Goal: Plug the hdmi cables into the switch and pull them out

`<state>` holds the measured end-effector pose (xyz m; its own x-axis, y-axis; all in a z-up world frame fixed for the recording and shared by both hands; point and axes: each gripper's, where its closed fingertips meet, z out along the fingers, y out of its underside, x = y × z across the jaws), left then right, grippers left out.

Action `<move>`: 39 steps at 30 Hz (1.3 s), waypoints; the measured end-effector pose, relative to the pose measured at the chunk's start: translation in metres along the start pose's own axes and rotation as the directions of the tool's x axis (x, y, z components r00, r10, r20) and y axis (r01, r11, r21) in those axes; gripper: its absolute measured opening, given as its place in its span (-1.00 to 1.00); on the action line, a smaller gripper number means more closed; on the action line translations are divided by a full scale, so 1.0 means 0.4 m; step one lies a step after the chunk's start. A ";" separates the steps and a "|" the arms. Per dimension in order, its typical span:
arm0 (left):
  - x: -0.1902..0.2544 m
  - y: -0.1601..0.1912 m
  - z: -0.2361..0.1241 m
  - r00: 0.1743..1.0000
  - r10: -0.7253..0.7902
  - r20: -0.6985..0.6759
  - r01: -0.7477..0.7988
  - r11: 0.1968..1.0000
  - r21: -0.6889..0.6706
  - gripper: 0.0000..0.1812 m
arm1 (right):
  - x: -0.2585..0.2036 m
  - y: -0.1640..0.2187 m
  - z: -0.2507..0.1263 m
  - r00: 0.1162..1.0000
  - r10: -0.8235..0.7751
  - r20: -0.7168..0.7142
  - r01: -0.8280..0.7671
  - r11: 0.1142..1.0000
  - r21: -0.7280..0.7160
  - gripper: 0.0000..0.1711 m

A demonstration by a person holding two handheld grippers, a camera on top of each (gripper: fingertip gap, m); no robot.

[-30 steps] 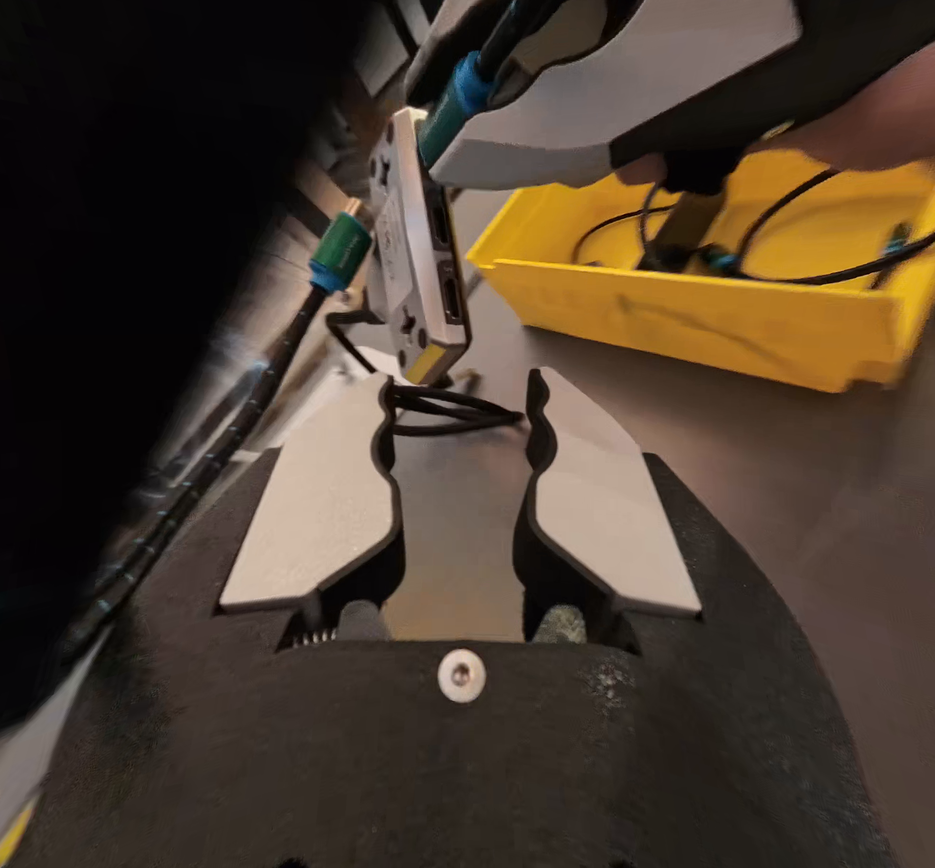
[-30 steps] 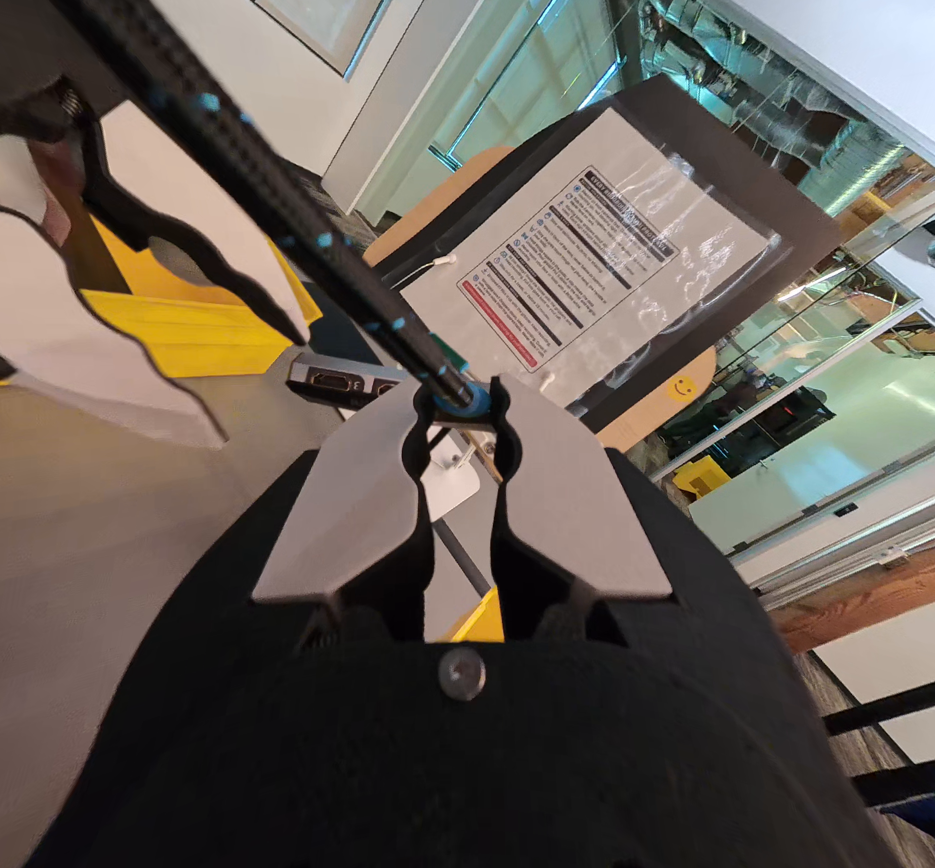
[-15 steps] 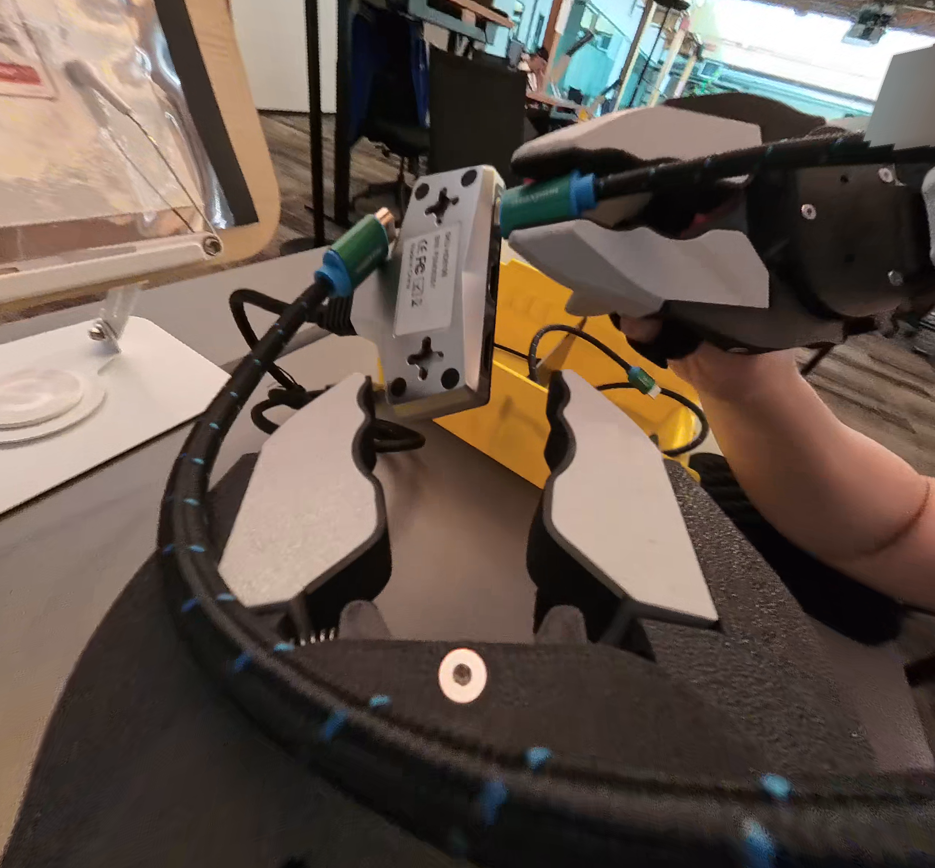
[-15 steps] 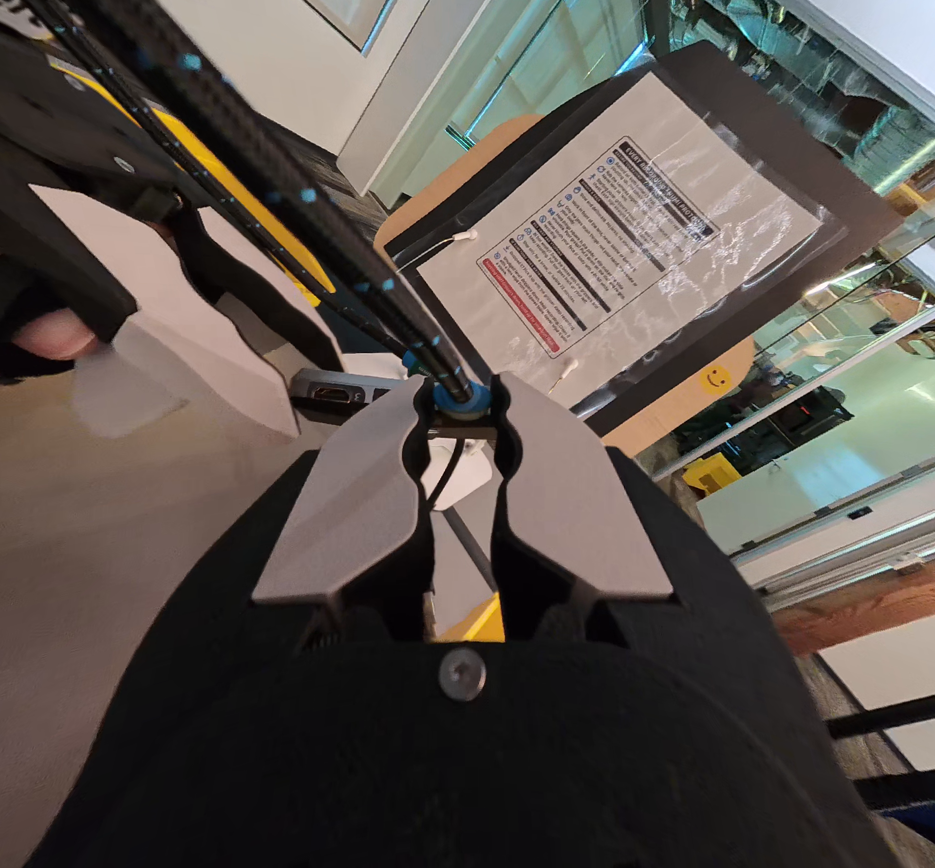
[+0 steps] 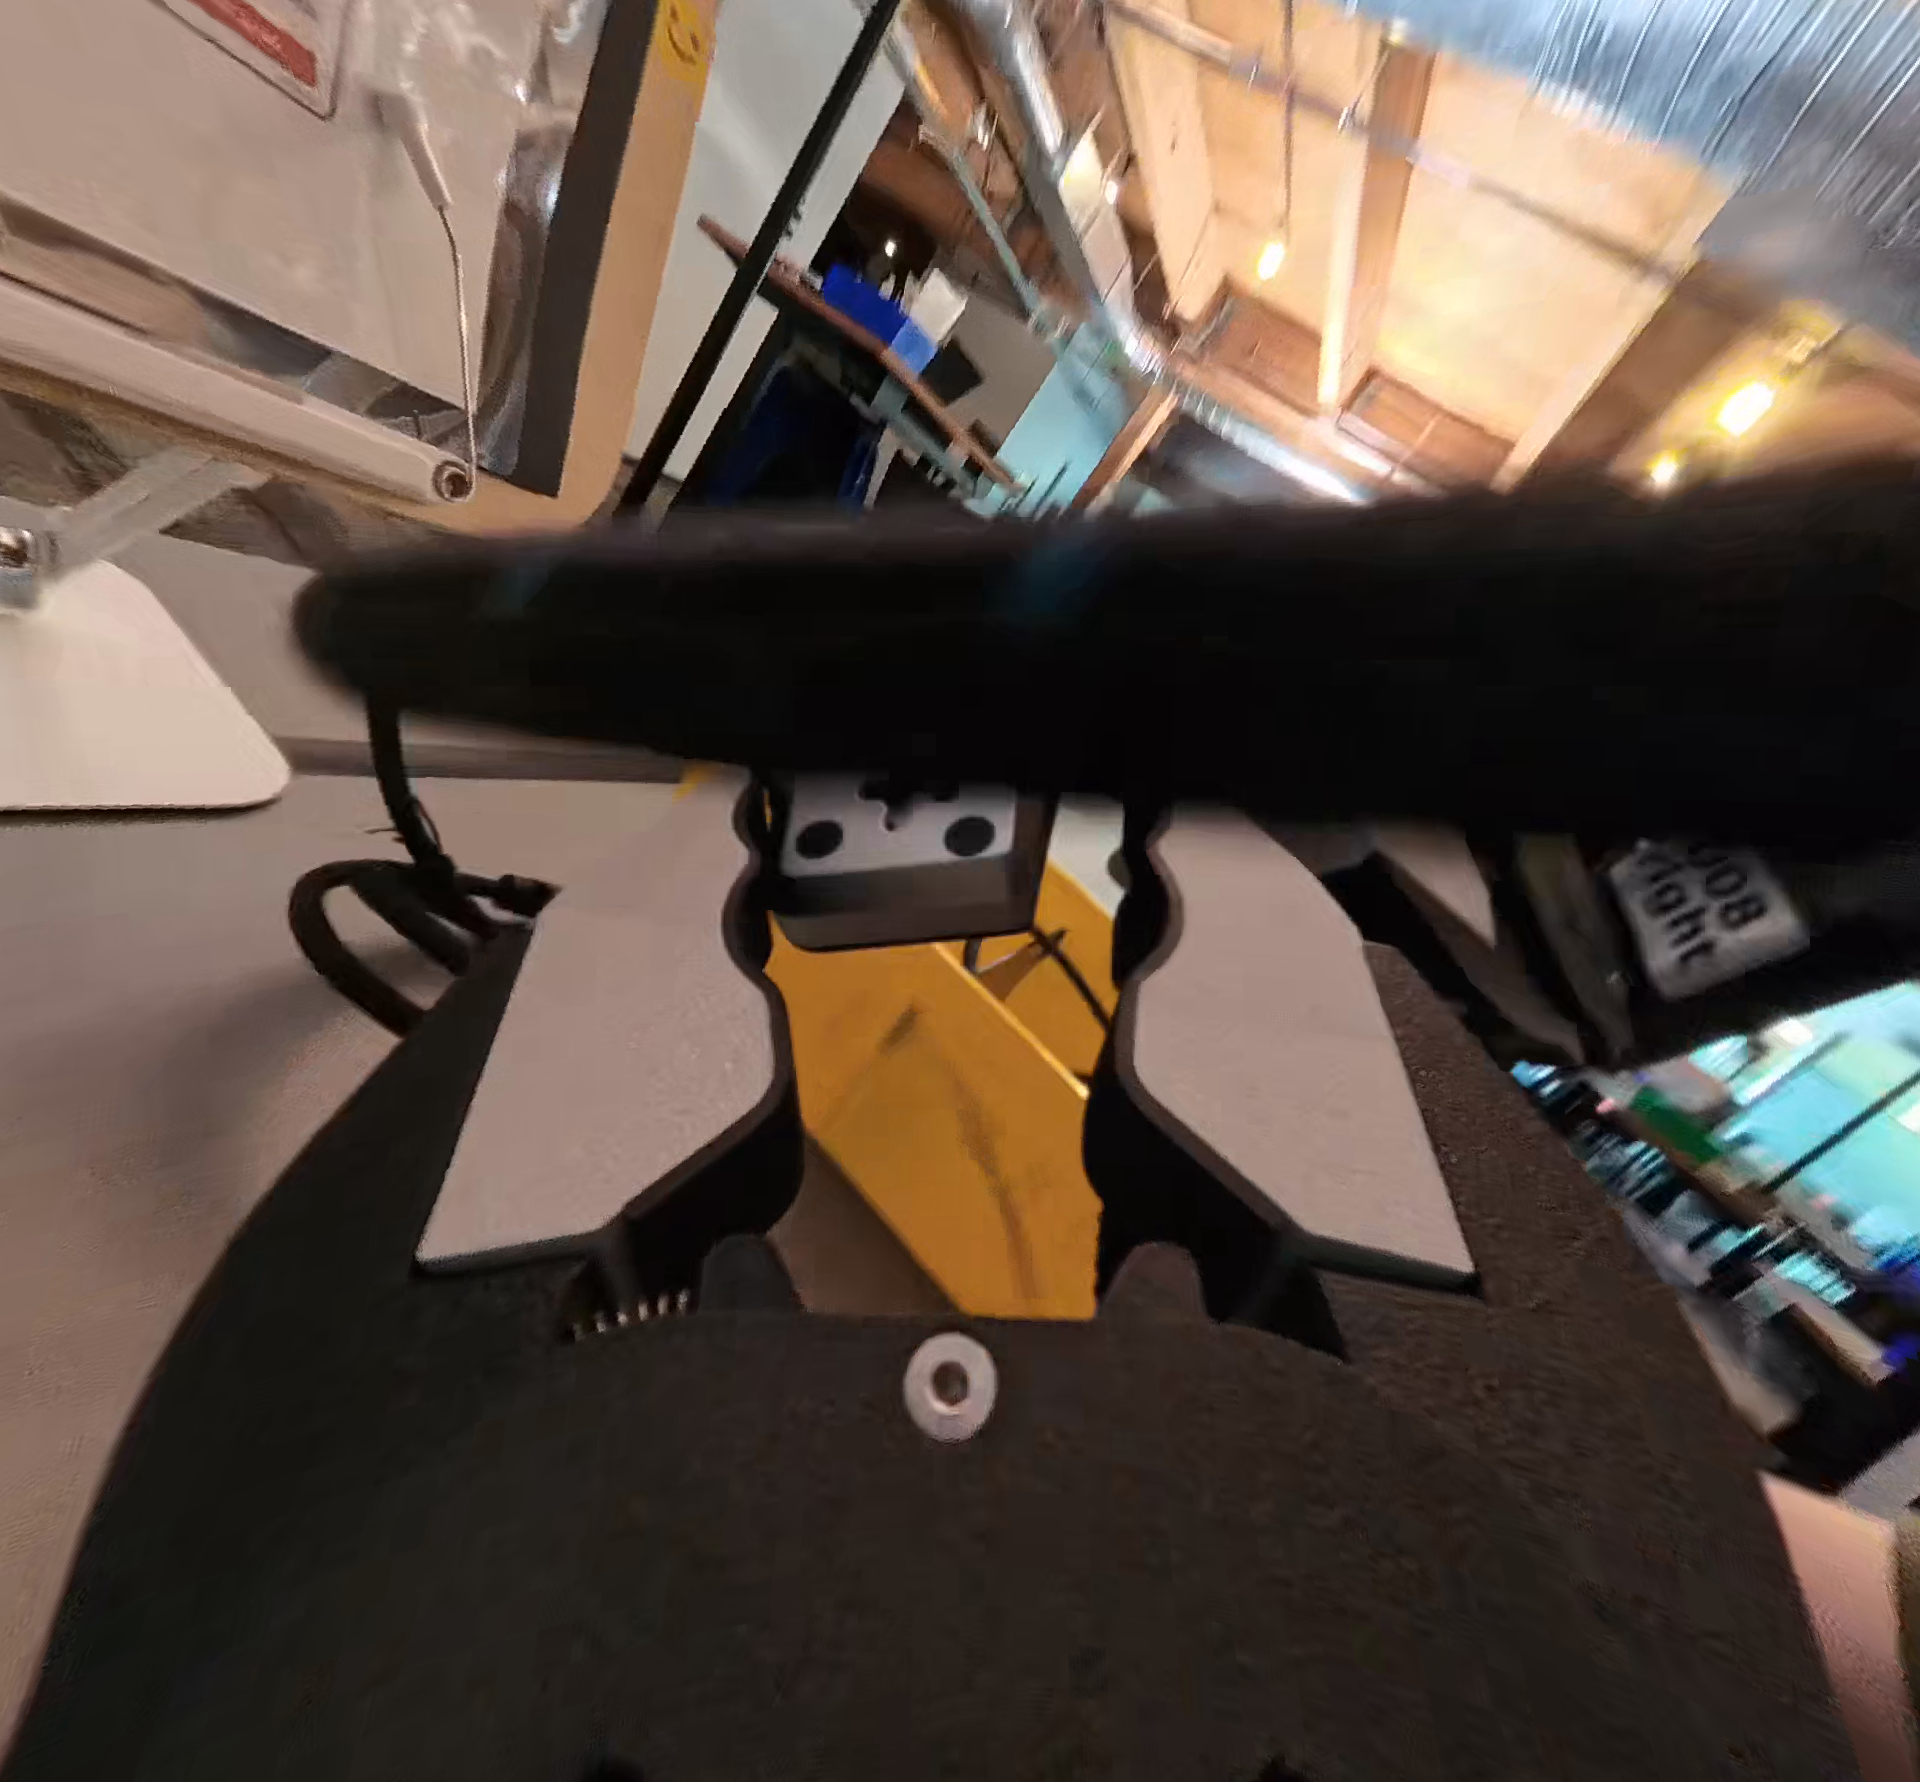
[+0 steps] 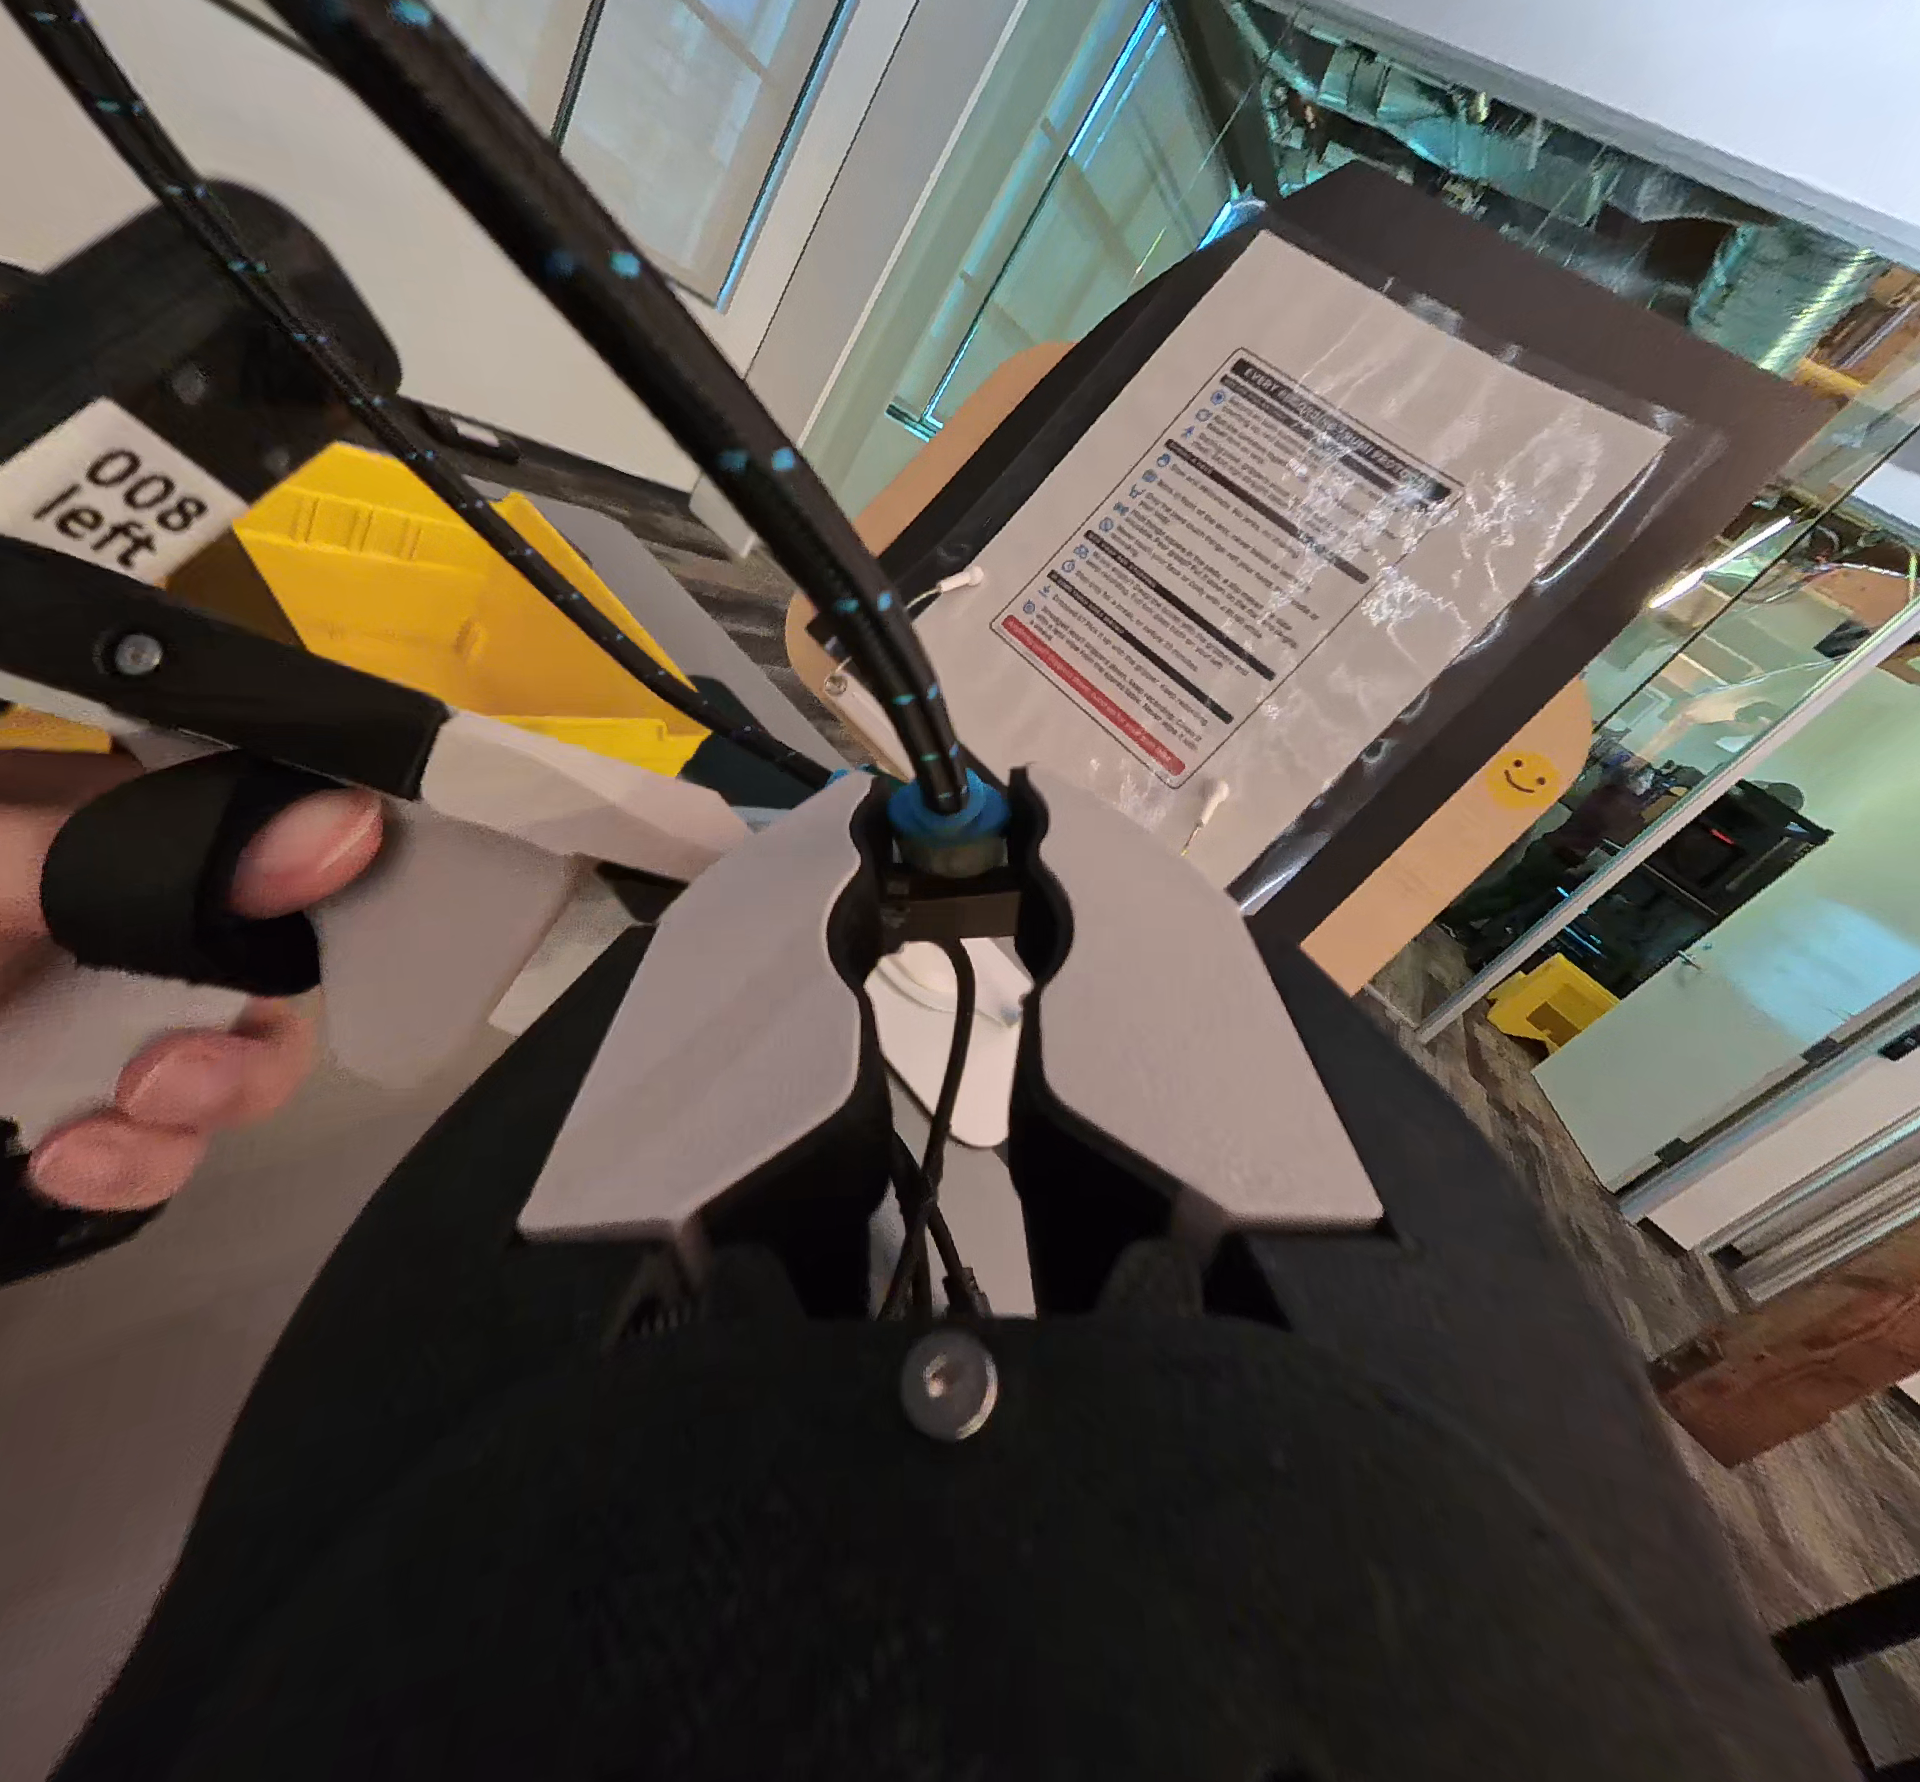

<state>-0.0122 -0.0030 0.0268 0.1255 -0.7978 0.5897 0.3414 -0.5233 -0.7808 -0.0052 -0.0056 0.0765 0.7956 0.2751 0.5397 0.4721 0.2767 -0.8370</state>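
- The left gripper point(image 5: 940, 885) has its jaws spread wide, with the lower end of the switch point(image 5: 899, 870) between the fingertips. The switch's left edge lies close to the left finger; a clear gap shows on the right, so the jaws do not clamp it.
- The switch is a small grey box held up off the table point(image 5: 156, 1005), its pale underside with two round feet facing the left camera. A thick blurred black cable point(image 5: 1143, 652) crosses the view and hides its upper part.
- The right gripper point(image 6: 943, 844) is nearly closed, pinching the plug point(image 6: 945, 833) of a braided black hdmi cable point(image 6: 582, 278) at its blue collar. The cable runs up and left out of the picture.
- Whether that plug is seated in the switch cannot be told; only a dark block shows just under the collar.
- A yellow bin point(image 5: 935, 1109) sits on the table below the switch. A thin black wire lies inside it; the rest of its contents are hidden.
- In the right view the bin point(image 6: 436, 610) shows behind the left gripper's handle, its inside out of sight.
- A coil of black wire point(image 5: 384, 922) lies on the table left of the left gripper.
- A framed sign point(image 6: 1299, 589) on a white stand rises behind.
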 end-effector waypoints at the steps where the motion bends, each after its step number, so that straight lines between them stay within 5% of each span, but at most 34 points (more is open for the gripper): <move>1: 0.000 -0.003 -0.001 0.999 -0.033 -0.018 0.034 0.999 0.016 -0.29 | 0.000 -0.002 -0.001 1.000 0.002 -0.009 -0.002 1.000 0.009 -0.74; 11: -0.038 0.002 0.018 0.927 -0.340 -0.158 0.354 0.933 0.066 -0.35 | -0.006 0.022 0.008 1.000 0.006 -0.020 -0.006 1.000 -0.003 -0.74; 19: -0.013 0.019 0.025 0.980 -0.165 -0.111 0.172 0.983 0.058 -0.29 | 0.020 0.014 -0.001 0.997 0.070 -0.015 -0.070 0.997 0.014 -0.74; 30: -0.014 -0.003 0.011 0.971 -0.197 -0.134 0.218 0.962 0.165 -0.27 | 0.000 -0.006 -0.002 0.999 0.050 -0.002 -0.050 0.998 0.032 -0.74; 39: -0.032 0.002 0.015 0.973 -0.210 -0.094 0.220 0.968 0.120 -0.30 | 0.001 0.017 0.007 0.999 0.036 0.019 -0.035 0.999 -0.022 -0.74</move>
<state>-0.0079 0.0087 0.0199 -0.0372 -0.6950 0.7181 0.4699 -0.6463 -0.6012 -0.0029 -0.0010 0.0714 0.8047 0.3021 0.5112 0.4518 0.2470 -0.8572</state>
